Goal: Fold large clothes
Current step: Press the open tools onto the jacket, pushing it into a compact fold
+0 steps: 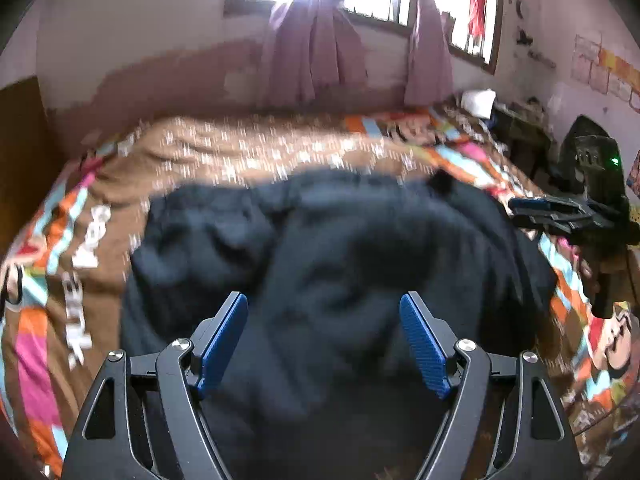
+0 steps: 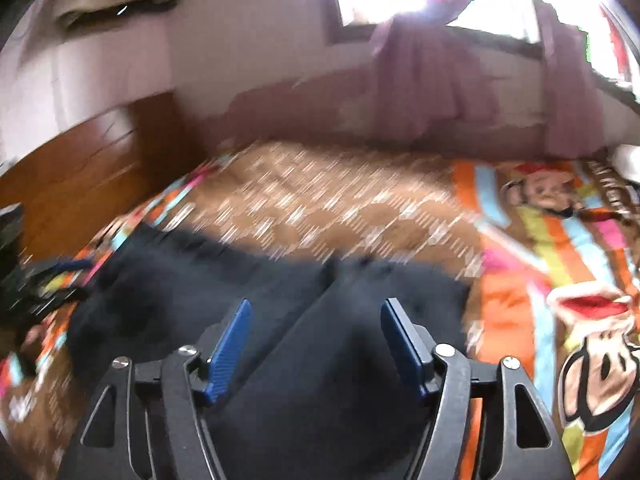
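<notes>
A large dark navy garment (image 1: 340, 264) lies rumpled on the bed, seen in both wrist views (image 2: 280, 300). My left gripper (image 1: 323, 308) hovers over its middle with the blue pads (image 1: 224, 340) wide apart and nothing between them. My right gripper (image 2: 316, 316) is open above the garment's right part, its blue pads (image 2: 230, 348) clear of the cloth. The right gripper (image 1: 532, 210) also shows at the right edge of the left wrist view, over the garment's far right edge. The left gripper (image 2: 48, 276) shows blurred at the left edge of the right wrist view.
The bed carries a brown and multicoloured cartoon-print cover (image 1: 248, 152) (image 2: 560, 248). A wooden headboard (image 2: 80, 168) stands at the left. Pink curtains (image 1: 316, 52) hang under a bright window on the far wall. A cluttered dark table (image 1: 516, 120) stands at the far right.
</notes>
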Motion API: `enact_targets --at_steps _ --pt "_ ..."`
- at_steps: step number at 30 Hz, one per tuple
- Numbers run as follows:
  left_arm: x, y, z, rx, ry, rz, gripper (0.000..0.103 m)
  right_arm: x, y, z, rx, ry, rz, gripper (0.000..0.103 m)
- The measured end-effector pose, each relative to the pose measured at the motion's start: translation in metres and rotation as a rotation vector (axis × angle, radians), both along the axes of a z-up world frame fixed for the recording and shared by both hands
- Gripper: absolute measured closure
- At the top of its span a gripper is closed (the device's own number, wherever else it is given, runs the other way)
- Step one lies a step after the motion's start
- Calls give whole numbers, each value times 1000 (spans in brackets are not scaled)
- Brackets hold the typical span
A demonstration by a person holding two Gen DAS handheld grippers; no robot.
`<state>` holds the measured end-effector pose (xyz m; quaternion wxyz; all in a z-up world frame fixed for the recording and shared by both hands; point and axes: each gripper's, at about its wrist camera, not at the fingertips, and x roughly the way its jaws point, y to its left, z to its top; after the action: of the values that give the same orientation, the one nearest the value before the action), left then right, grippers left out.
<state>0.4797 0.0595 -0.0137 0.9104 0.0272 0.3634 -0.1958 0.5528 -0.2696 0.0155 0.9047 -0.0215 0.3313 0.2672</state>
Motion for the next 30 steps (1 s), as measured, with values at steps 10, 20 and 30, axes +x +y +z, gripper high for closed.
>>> enact_targets --at_steps 10,20,30 --pt "24 -14 -38 100 85 89 28 -32 52 -57 -167 133 121 31" --pt "74 -3 -30 63 69 206 25 35 66 -64 -94 154 20 24" --pt "111 14 -30 103 25 287 17 88 77 -68 -124 150 -78 20"
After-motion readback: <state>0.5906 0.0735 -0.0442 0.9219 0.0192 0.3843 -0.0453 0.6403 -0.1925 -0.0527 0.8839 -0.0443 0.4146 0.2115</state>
